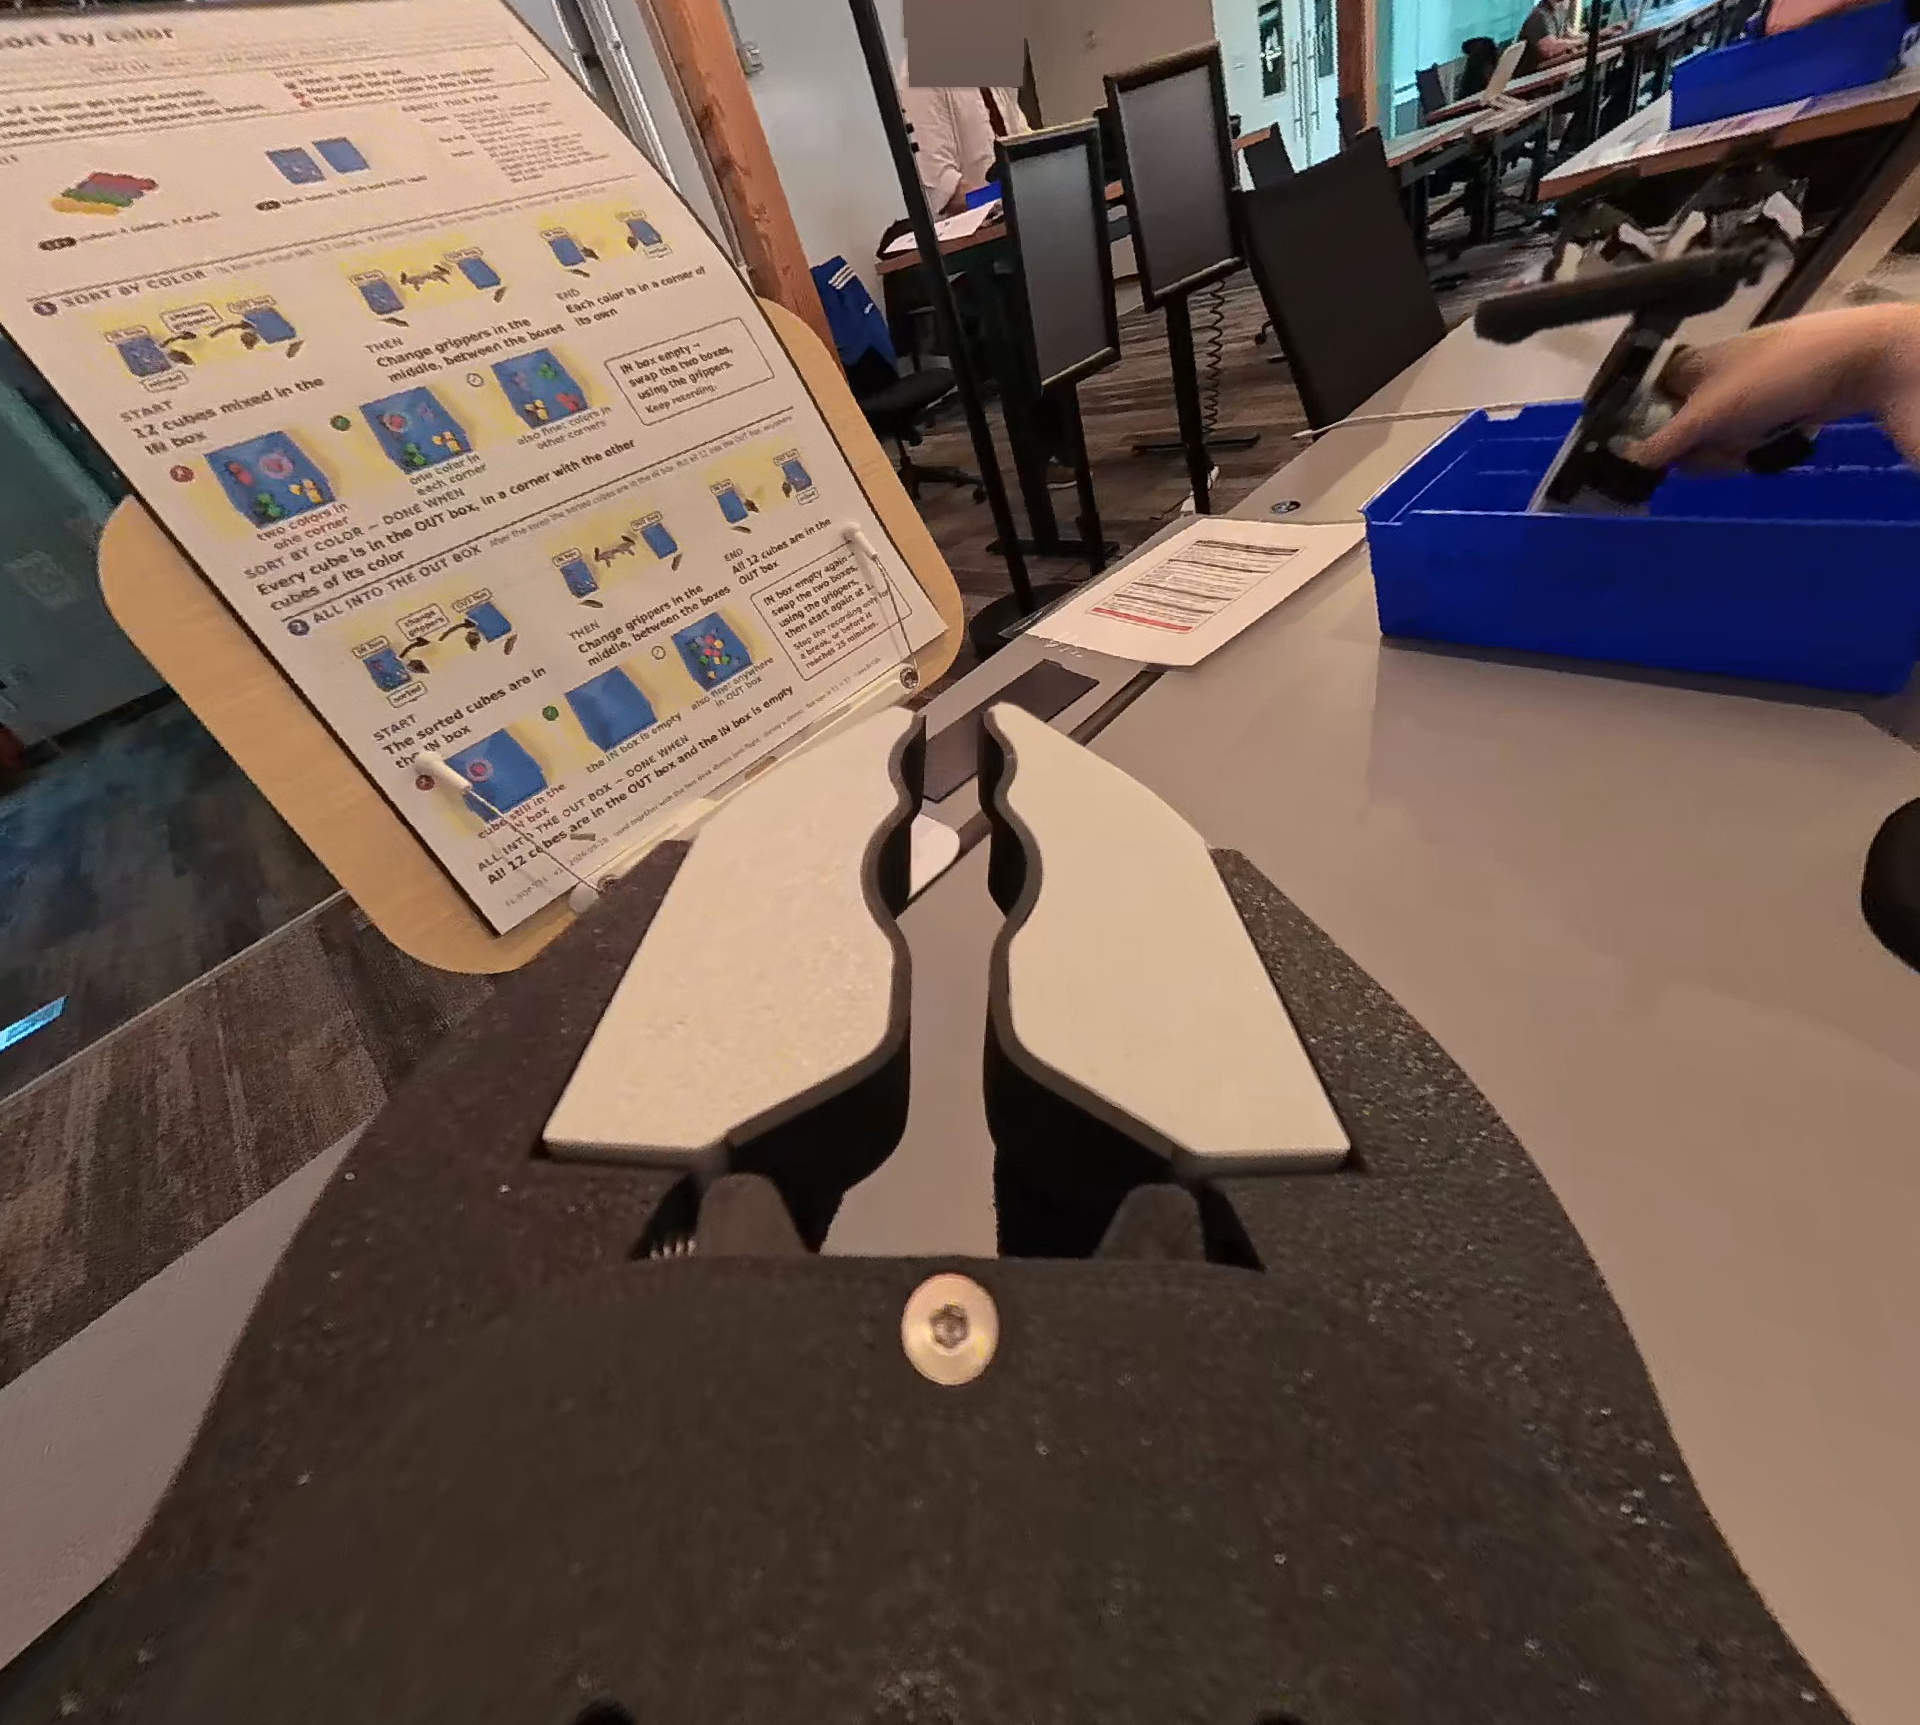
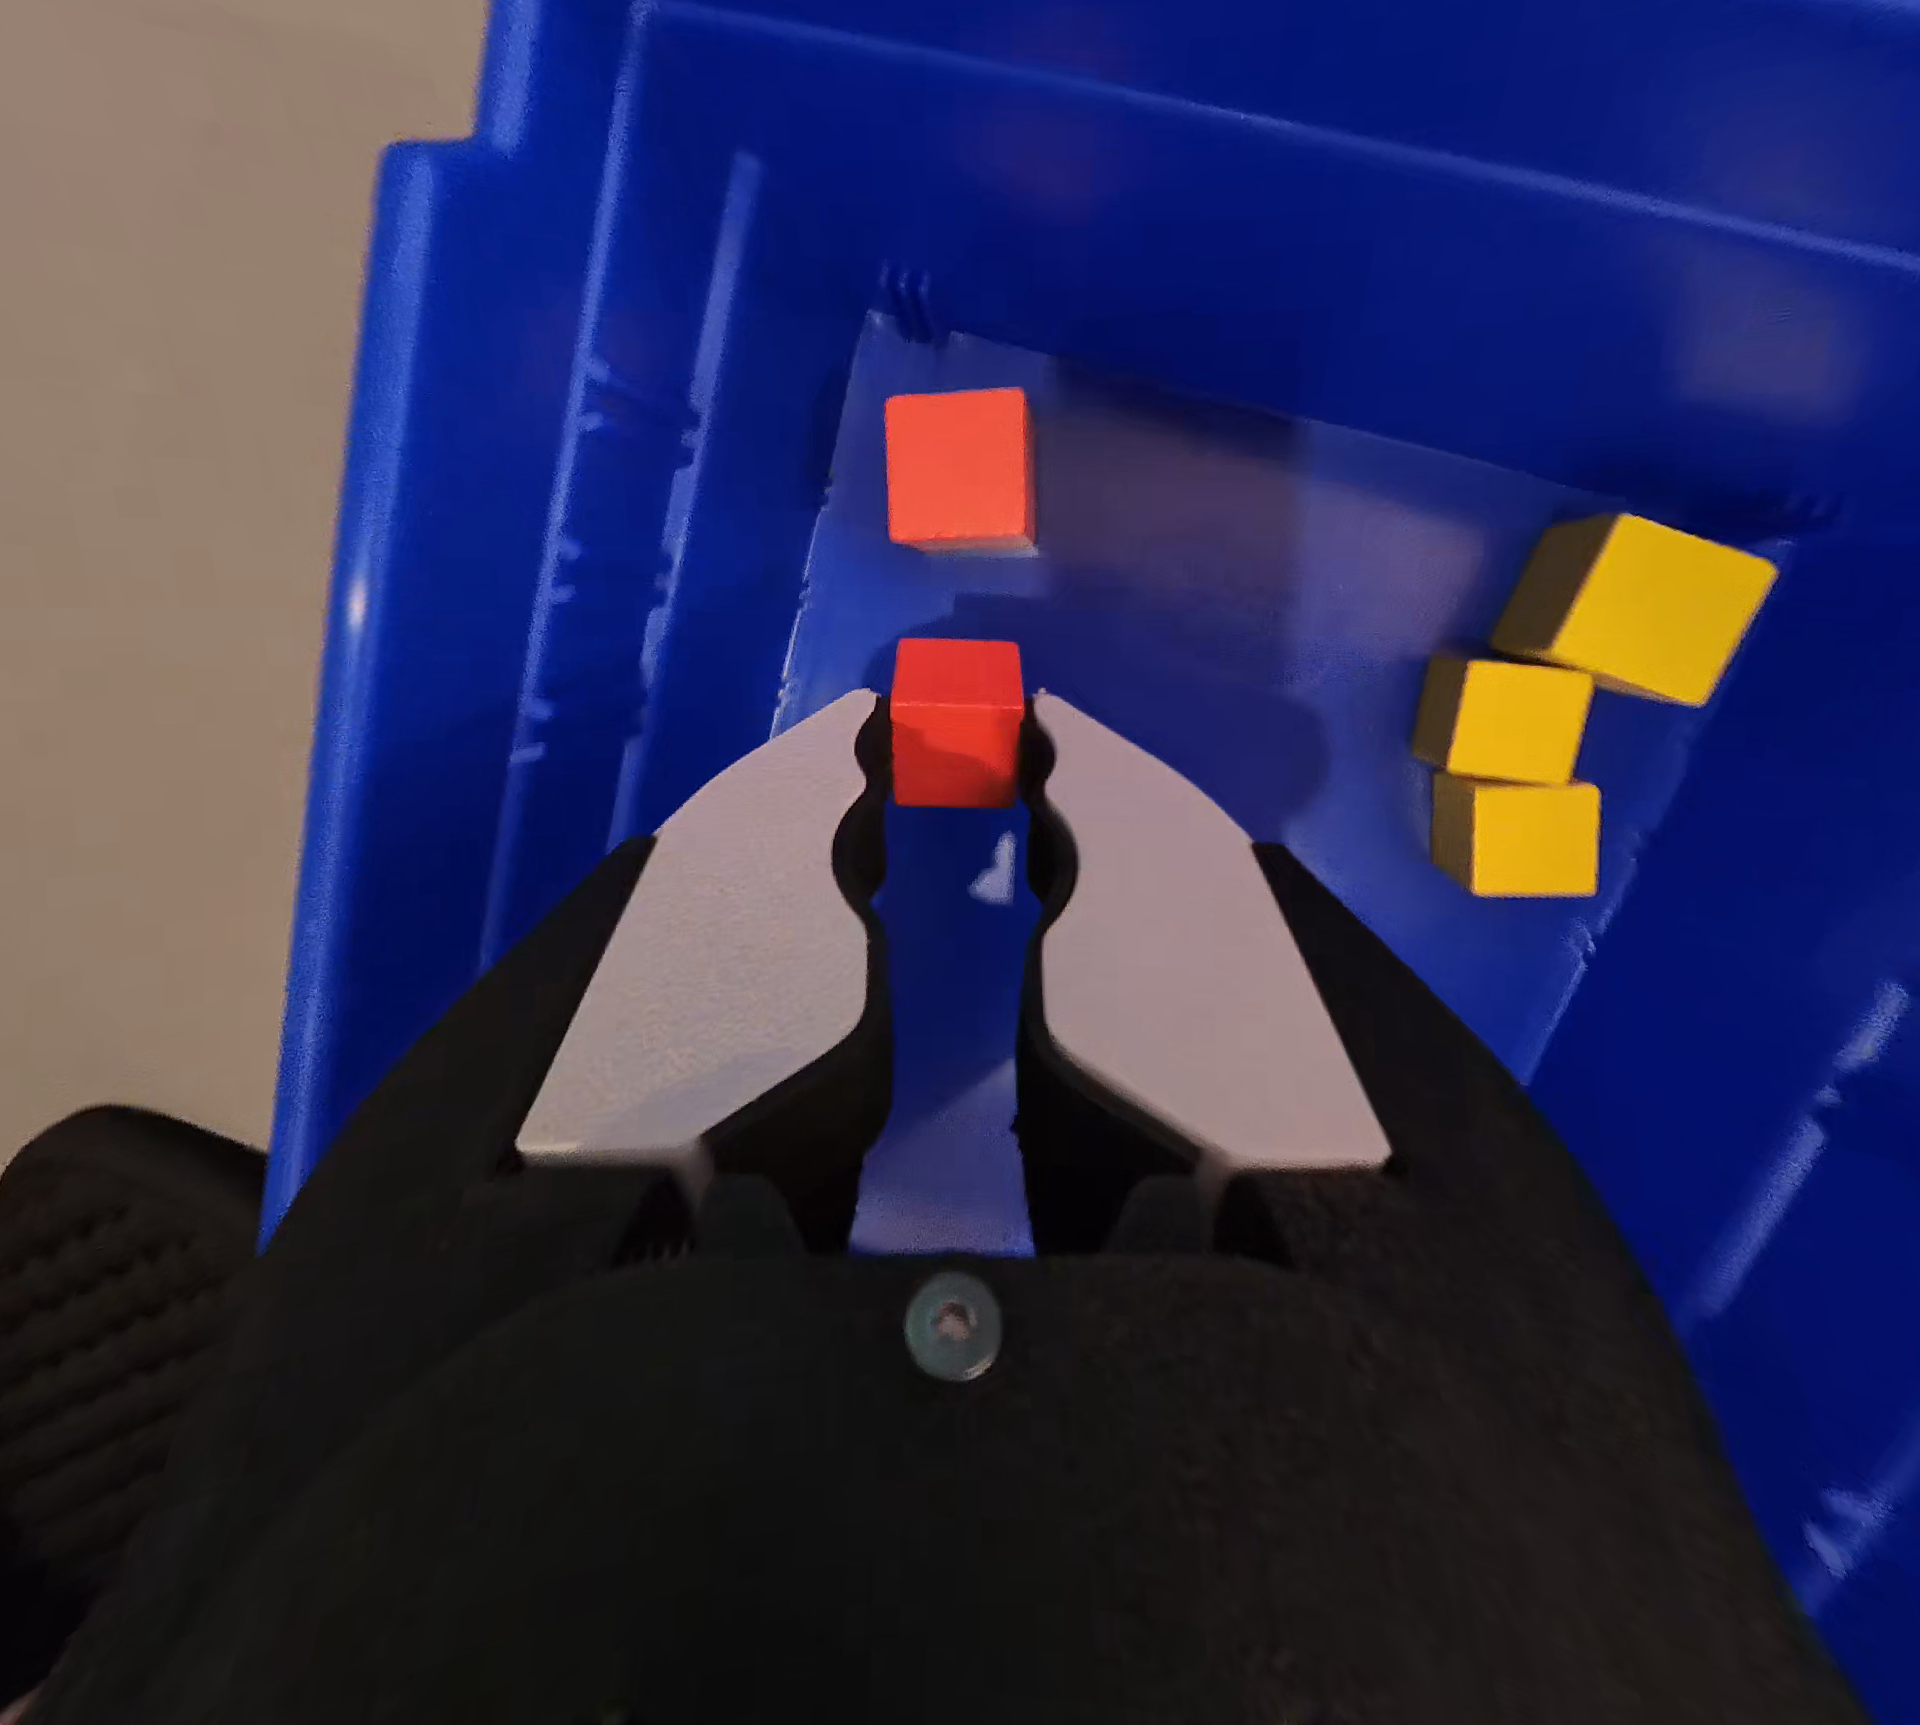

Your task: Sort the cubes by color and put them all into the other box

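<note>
The right gripper (image 2: 956, 709) reaches down into a blue box (image 2: 1143, 148), its fingers (image 2: 727, 896) clamped on a red cube (image 2: 954, 719) at the tips, one on each side. The cube is over the box floor near the left wall; whether it touches the floor I cannot tell. Just beyond it, in the far left corner, lies an orange-red cube (image 2: 958, 465), apart from the held one. Along the right side of the same box sit three yellow cubes (image 2: 1517, 725): the two nearer ones touch each other in a row, and the far, larger-looking one (image 2: 1642, 605) is turned at an angle, touching the middle one.

The left gripper (image 1: 951, 740) hangs above the grey bench (image 1: 1403, 896), nothing between its fingers (image 1: 790, 937), which are nearly together with a narrow gap. It faces an instruction board (image 1: 436, 449) propped at the bench edge. Off to its right the blue box (image 1: 1621, 574) stands on the bench, with a hand (image 1: 1766, 397) holding the other gripper inside it, and a printed sheet (image 1: 1195, 584) lies just left of the box
</note>
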{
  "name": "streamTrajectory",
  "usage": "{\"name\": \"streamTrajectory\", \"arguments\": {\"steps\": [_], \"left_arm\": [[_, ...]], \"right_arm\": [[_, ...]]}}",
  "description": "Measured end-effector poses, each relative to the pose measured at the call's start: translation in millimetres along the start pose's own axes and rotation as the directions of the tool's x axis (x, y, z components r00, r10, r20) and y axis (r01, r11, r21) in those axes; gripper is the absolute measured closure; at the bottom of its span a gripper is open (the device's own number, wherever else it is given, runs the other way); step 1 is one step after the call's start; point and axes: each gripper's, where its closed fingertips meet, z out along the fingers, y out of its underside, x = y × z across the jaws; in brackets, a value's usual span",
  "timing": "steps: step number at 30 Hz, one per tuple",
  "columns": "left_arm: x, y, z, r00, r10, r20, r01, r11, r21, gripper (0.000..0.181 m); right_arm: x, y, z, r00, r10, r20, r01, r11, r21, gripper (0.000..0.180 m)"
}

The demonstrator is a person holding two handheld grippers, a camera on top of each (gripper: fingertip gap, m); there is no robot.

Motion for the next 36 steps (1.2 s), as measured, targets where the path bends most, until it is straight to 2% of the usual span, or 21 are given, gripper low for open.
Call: {"name": "streamTrajectory", "arguments": {"steps": [7, 10, 13, 17, 19, 22, 25, 29, 31, 32, 36], "left_arm": [[5.0, -4.6, -3.5, 0.999, 0.029, 0.018, -0.028, 0.999, -0.022, 0.172], [7.5, -6.0, -3.4, 0.999, 0.039, 0.028, -0.038, 0.999, -0.027, 0.173], [11.4, -7.2, -2.5, 0.999, 0.036, 0.024, -0.036, 0.999, -0.02, 0.173], [11.1, -8.4, -5.7, 0.999, 0.035, 0.035, -0.034, 0.999, -0.023, 0.172], [6.6, -11.1, -12.4, 0.998, 0.043, 0.054, -0.042, 0.999, -0.023, 0.171], [-10.9, -13.8, -29.9, 0.991, 0.048, 0.121, -0.045, 0.999, -0.027, 0.171], [-37.4, -5.5, -51.6, 0.979, 0.044, 0.201, -0.03, 0.997, -0.072, 0.169], [-83.4, 22.4, -87.0, 0.948, -0.013, 0.318, 0.083, 0.975, -0.207, 0.171], [-111.0, 37.6, -111.8, 0.917, -0.01, 0.399, 0.138, 0.946, -0.293, 0.168], [-125.4, 45.5, -125.9, 0.898, 0.015, 0.439, 0.151, 0.928, -0.341, 0.167], [-171.2, 88.3, -181.9, 0.842, 0.116, 0.527, 0.236, 0.799, -0.553, 0.156]], "right_arm": [[7.4, 1.5, 18.4, 0.999, -0.013, -0.047, 0.008, 0.995, -0.1, 0.157], [0.4, -0.3, 24.7, 1.0, -0.007, 0.008, 0.008, 0.995, -0.1, 0.157], [2.4, -4.3, 29.1, 1.0, -0.005, 0.001, 0.005, 0.995, -0.099, 0.157], [-8.7, -11.1, 26.8, 0.995, 0.024, 0.092, -0.019, 0.999, -0.049, 0.143], [-6.7, -16.3, 10.2, 0.996, 0.04, 0.082, -0.042, 0.999, 0.02, 0.14], [-7.1, -32.1, -46.1, 0.996, 0.092, 0.022, -0.095, 0.969, 0.23, 0.142], [-30.2, -38.5, -121.2, 0.985, 0.17, 0.024, -0.162, 0.87, 0.465, 0.141], [-91.8, -36.1, -195.5, 0.99, 0.125, 0.066, -0.135, 0.696, 0.705, 0.141], [-122.3, -39.9, -214.6, 0.995, 0.068, 0.074, -0.1, 0.611, 0.785, 0.141], [-134.5, -42.4, -217.7, 0.997, 0.039, 0.073, -0.082, 0.596, 0.799, 0.141], [-150.1, -56.1, -204.0, 0.998, -0.037, -0.059, 0.069, 0.658, 0.75, 0.141]]}}
